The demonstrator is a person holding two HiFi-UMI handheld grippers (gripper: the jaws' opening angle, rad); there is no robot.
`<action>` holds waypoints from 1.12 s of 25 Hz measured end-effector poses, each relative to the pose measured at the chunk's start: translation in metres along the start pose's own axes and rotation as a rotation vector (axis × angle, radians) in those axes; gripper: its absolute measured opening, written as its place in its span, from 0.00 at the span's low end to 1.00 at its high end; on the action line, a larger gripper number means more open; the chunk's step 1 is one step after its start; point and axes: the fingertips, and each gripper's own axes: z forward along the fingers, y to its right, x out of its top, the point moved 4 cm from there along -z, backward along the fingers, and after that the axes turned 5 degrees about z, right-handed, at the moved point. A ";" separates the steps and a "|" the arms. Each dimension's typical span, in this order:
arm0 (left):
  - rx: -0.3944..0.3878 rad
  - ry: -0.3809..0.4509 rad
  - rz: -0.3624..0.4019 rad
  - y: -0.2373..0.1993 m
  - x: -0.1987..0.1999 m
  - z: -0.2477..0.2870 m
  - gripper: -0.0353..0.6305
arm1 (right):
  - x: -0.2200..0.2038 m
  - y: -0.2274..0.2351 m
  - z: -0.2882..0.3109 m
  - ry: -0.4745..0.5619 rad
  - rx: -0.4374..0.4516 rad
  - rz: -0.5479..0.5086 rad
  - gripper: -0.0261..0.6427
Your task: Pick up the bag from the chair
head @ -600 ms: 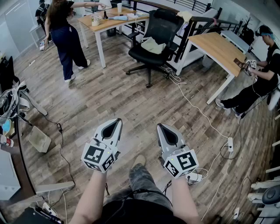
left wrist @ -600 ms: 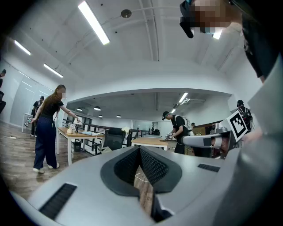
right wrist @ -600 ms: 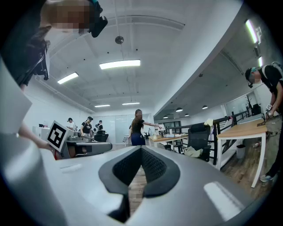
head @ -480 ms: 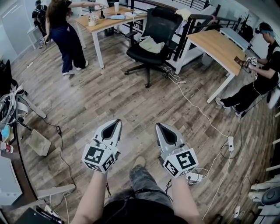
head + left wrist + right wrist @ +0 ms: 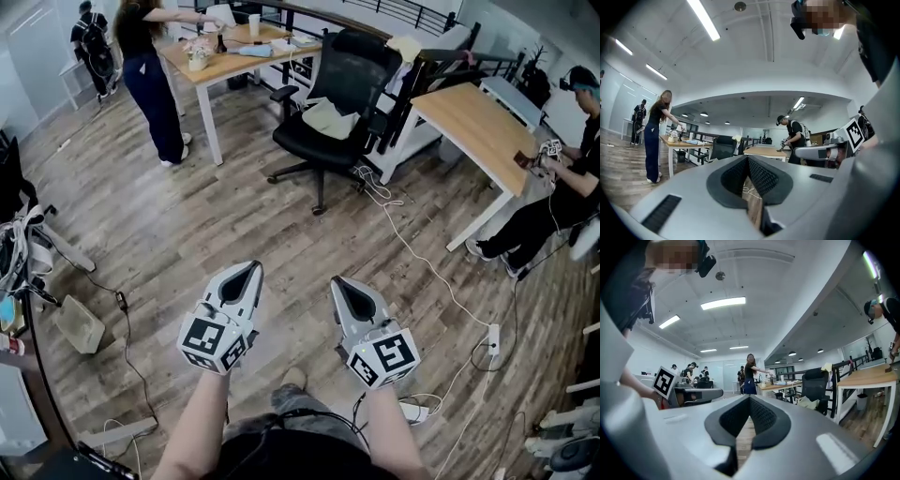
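Both grippers were held low and side by side in front of the person's body, tips pointing forward over the wood floor (image 5: 234, 206). Left gripper (image 5: 246, 269): jaws together at the tips, nothing between the pads. Right gripper (image 5: 338, 281): the same, jaws closed on nothing. Closed, level and close to the body reads as a carrying posture for walking, not a reach. The bag (image 5: 330, 119), pale and soft, lay slumped on the seat of the black office chair (image 5: 354, 70), resting toward the backrest, which probably kept it from sliding off. The chair stood well apart from the grippers, ahead and slightly to the right, between a wooden desk (image 5: 473, 108) and a second table (image 5: 225, 58) carrying small items. The right gripper's view also caught the bag (image 5: 806, 402) on the chair seat, far off. A white cable (image 5: 422, 246) trailed from the chair's base across the floor to a power strip (image 5: 494, 336) on the right, a likely snag if the approach drifts that way. A standing person (image 5: 150, 66) worked at the table and a seated person (image 5: 558, 178) sat at the desk, both clear of the straight line to the chair. Judged stage: approach only, with the pickup not yet begun. The jaws will need to part before reaching the bag.
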 end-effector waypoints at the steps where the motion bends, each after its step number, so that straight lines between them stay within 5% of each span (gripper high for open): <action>1: 0.000 0.002 0.010 -0.005 0.002 0.008 0.05 | 0.003 0.005 0.008 0.006 0.006 0.007 0.05; 13: 0.015 0.031 0.040 -0.059 0.018 0.071 0.05 | 0.020 0.037 0.084 0.021 0.049 0.044 0.05; 28: -0.084 0.025 0.015 -0.169 0.012 0.212 0.05 | 0.029 0.125 0.222 0.026 -0.051 0.049 0.05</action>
